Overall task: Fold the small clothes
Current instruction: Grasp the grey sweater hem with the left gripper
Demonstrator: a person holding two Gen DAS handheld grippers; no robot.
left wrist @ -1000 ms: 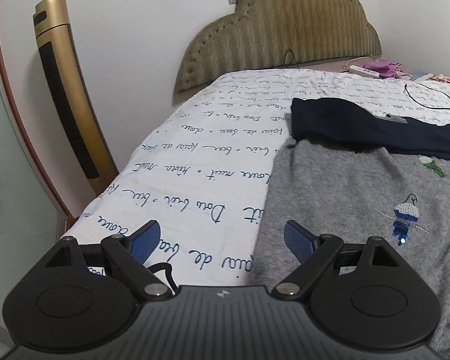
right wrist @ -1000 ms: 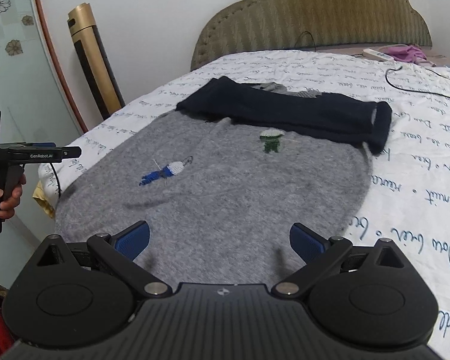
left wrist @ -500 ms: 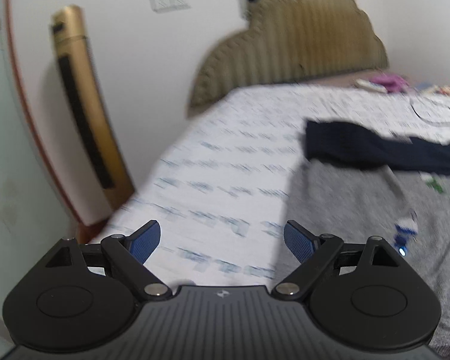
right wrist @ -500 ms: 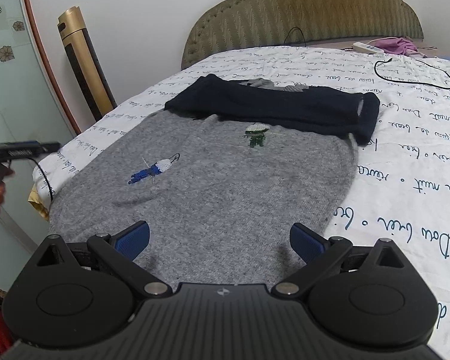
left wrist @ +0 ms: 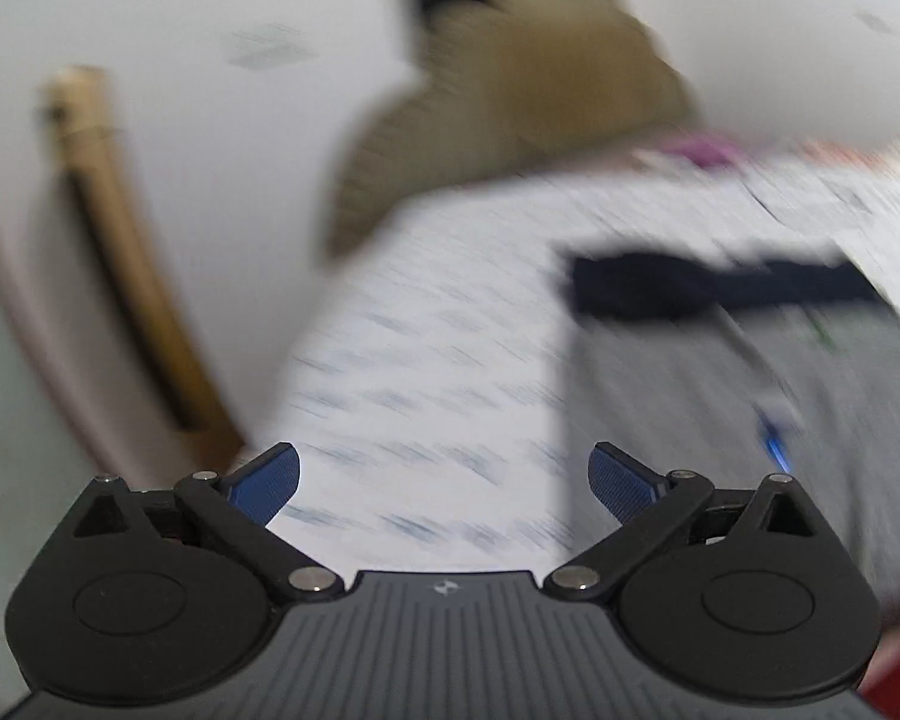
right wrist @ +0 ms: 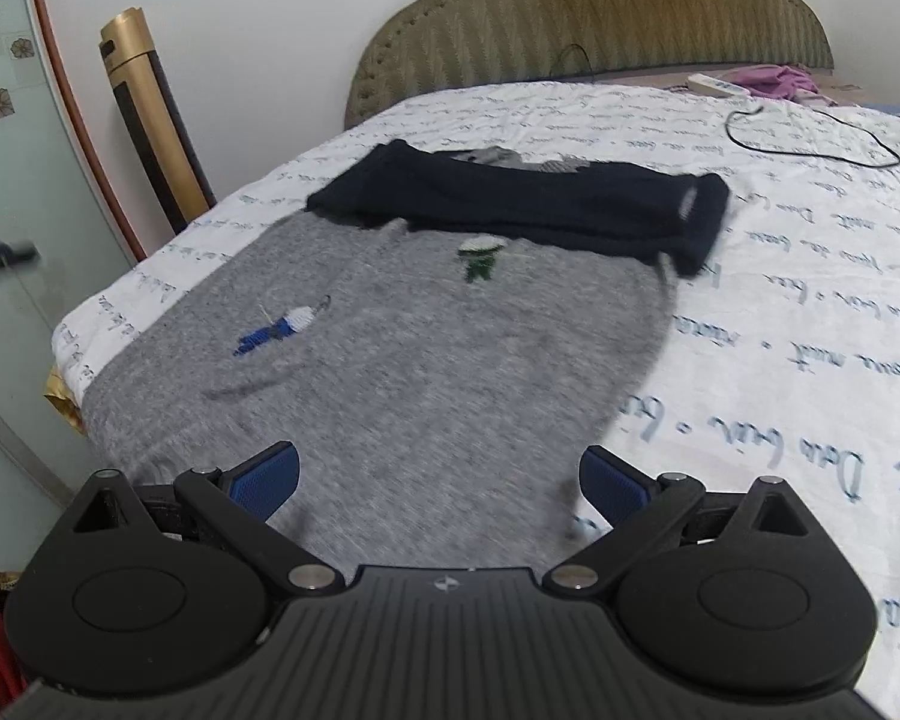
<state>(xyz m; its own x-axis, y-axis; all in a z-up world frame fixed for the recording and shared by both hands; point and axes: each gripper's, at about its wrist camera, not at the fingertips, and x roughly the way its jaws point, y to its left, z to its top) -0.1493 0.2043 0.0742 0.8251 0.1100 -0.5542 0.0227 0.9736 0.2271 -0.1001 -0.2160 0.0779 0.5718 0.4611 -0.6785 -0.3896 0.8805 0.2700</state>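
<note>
Writing: the bed sheet [right wrist: 750, 276] carries rows of blue cursive script; single words cannot be read with certainty. No brand or label is legible in either current view. A small pale tag shows on the right end of the dark garment [right wrist: 528, 204]; its text is too small to read.

Task item: the grey sweater [right wrist: 426, 360] lies flat on the bed, reaching the bed's left edge and near corner. Its upper part is folded down as a dark band that lies across its far end. Two small knitted figures show on the grey front, one blue and white [right wrist: 282, 324], one green and white [right wrist: 479, 258].

Left tool [left wrist: 444, 480]: jaws wide apart, nothing between them; they have just been opening further. It hangs over the sheet beside the sweater's [left wrist: 720, 396] left edge, not touching it. The left view is heavily blurred.

Right tool [right wrist: 440, 480]: jaws wide apart, nothing clamped, above the sweater's near hem.

Changes against the earlier frames: the left view has tilted and swung, so the headboard [left wrist: 510, 96] and gold tower fan [left wrist: 126, 276] sit differently in frame. In the right view, the sweater has kept its place, and the hand and handle seen at the left edge a second ago are reduced to a dark blurred bar [right wrist: 0, 258].
</note>
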